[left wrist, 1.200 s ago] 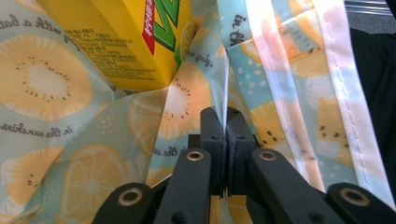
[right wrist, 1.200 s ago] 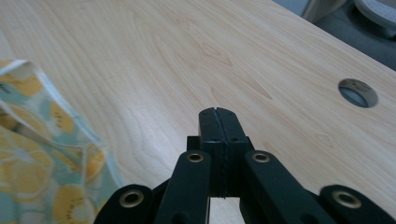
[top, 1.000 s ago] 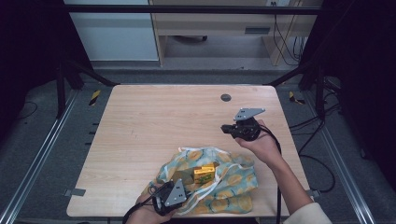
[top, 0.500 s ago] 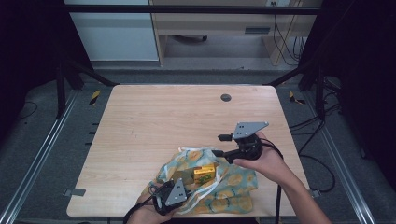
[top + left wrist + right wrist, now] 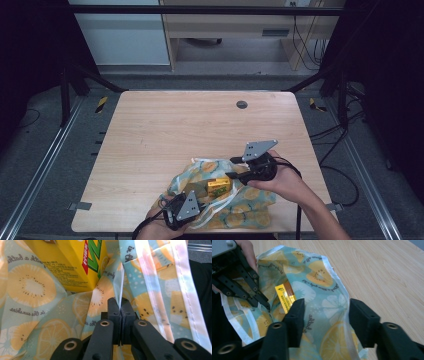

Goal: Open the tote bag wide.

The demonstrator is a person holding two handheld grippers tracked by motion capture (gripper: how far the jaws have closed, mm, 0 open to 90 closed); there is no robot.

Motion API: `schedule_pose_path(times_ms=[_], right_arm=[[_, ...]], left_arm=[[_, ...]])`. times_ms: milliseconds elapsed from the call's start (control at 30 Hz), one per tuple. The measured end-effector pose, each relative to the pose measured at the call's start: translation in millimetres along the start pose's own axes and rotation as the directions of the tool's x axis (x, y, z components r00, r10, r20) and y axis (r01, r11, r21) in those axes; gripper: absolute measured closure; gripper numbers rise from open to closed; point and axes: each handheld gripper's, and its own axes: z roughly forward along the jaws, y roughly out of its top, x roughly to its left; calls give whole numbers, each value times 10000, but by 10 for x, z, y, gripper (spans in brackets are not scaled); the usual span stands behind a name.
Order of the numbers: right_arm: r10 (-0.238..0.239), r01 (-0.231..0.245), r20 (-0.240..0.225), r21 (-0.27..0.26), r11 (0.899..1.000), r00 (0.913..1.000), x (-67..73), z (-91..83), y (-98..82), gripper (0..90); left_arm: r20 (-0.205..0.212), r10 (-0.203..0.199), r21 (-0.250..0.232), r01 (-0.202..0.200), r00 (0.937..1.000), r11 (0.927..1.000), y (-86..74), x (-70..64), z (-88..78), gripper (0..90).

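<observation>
Fruit-print bag (image 5: 220,197) at near table edge (image 5: 150,150), yellow carton (image 5: 218,185) inside, pinched at rim by closed left gripper (image 5: 120,308); right gripper (image 5: 324,312) back from right, jaws apart and just closing over cloth, ungripped.

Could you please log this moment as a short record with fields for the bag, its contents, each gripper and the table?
bag: fruit-print fabric bag, lying at the table's near edge
contents: yellow drink carton in the bag's mouth
left gripper: shut on the bag's fabric
right gripper: jaws apart, just been closing, over the bag
table: wooden table
</observation>
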Motion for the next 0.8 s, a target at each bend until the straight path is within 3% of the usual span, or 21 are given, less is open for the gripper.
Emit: schedule_pose_path(times_ms=[33, 67, 100, 133, 167, 233, 433, 567, 633, 667, 733, 800], right_arm=[[0, 0, 0, 0, 10000, 10000, 0, 0, 0, 552], [-103, 103, -32, 93, 9999, 9999, 3, 0, -15, 642], [-103, 103, -32, 93, 9999, 9999, 3, 0, -15, 642], [-257, 257, -25, 160, 9995, 9997, 6, 11, -25, 766], [-271, 271, 5, 192, 9995, 9996, 2, 18, -26, 830], [-234, 233, 57, 186, 9996, 9997, -15, 28, -18, 899], [-116, 114, 624, 43, 9999, 9980, -114, 47, 61, 900], [402, -414, 1430, 58, 9991, 9889, -386, 107, 120, 900], [745, -772, 1681, 95, 9970, 9829, -517, 150, 107, 900], [745, -772, 1681, 95, 9970, 9829, -517, 150, 107, 900], [1195, -1258, 2015, 185, 9919, 9722, -689, 223, 68, 900], [1297, -1369, 2094, 204, 9904, 9692, -736, 248, 51, 900]], left_arm=[[0, 0, 0, 0, 10000, 10000, 0, 0, 0, 896], [-14, 13, -16, -13, 10000, 10000, 3, 1, -4, 896], [-14, 13, -16, -13, 10000, 10000, 3, 1, -4, 896], [-54, 25, -35, -25, 10000, 10000, 5, -1, -3, 896], [-59, 20, -47, -20, 10000, 10000, 5, -1, -3, 896], [-74, 30, -60, -30, 10000, 10000, 7, -1, -4, 896], [-54, 110, 53, -110, 9999, 9999, 6, -15, 4, 899], [1, 262, 271, -262, 9997, 9993, -4, -41, 22, 899], [20, 281, 308, -281, 9996, 9991, -5, -43, 21, 900], [20, 281, 308, -281, 9996, 9991, -5, -43, 21, 900], [31, 346, 404, -347, 9994, 9986, -11, -48, 29, 900], [27, 380, 433, -381, 9993, 9983, -13, -48, 32, 900]])
